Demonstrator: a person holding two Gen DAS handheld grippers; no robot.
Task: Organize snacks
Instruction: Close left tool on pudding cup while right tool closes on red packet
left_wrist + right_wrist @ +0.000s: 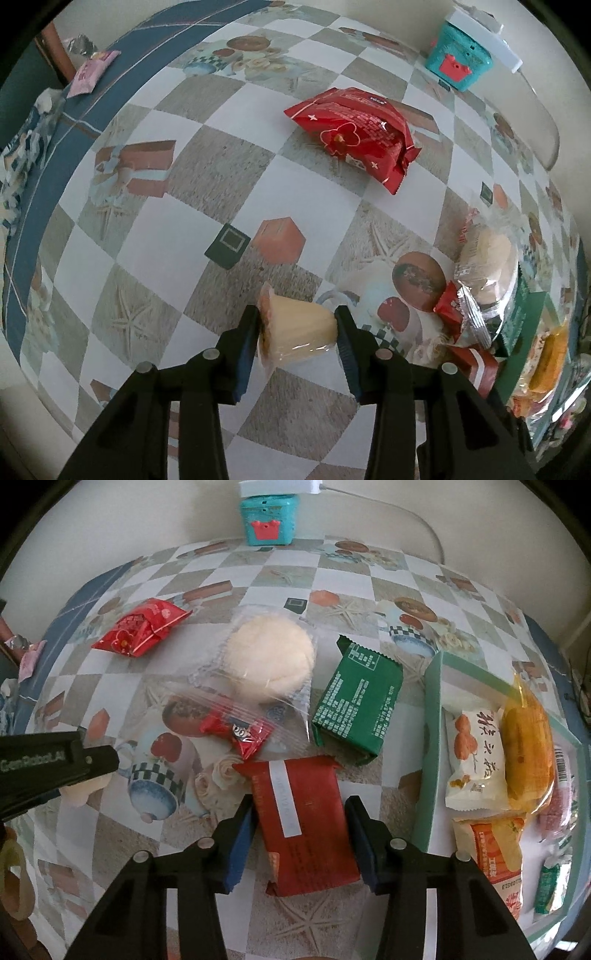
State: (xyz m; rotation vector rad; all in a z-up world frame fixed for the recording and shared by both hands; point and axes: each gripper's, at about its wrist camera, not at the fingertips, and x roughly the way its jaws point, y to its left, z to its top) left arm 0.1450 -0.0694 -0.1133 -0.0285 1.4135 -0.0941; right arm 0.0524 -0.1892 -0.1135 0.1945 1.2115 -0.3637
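My left gripper (pixel 298 325) is shut on a pale yellow jelly cup (pixel 295 328), held on its side just above the table; it shows at the left of the right wrist view (pixel 79 788). My right gripper (pixel 300 812) is open, its fingers on either side of a dark red snack pack (pixel 303 819) lying on the table, with small gaps. A green tray (pixel 428 738) at the right holds several wrapped snacks. Loose on the table lie a green pack (pixel 356 709), a clear-wrapped round bun (pixel 269 661), a small red candy (pixel 236 733) and a red bag (pixel 140 631).
A teal toy box (pixel 267 518) with a white block on top stands at the table's far edge by the wall. A pink packet (pixel 90 72) lies at the far left on the blue border of the checked tablecloth (pixel 207 177). A white cable (pixel 424 520) runs along the wall.
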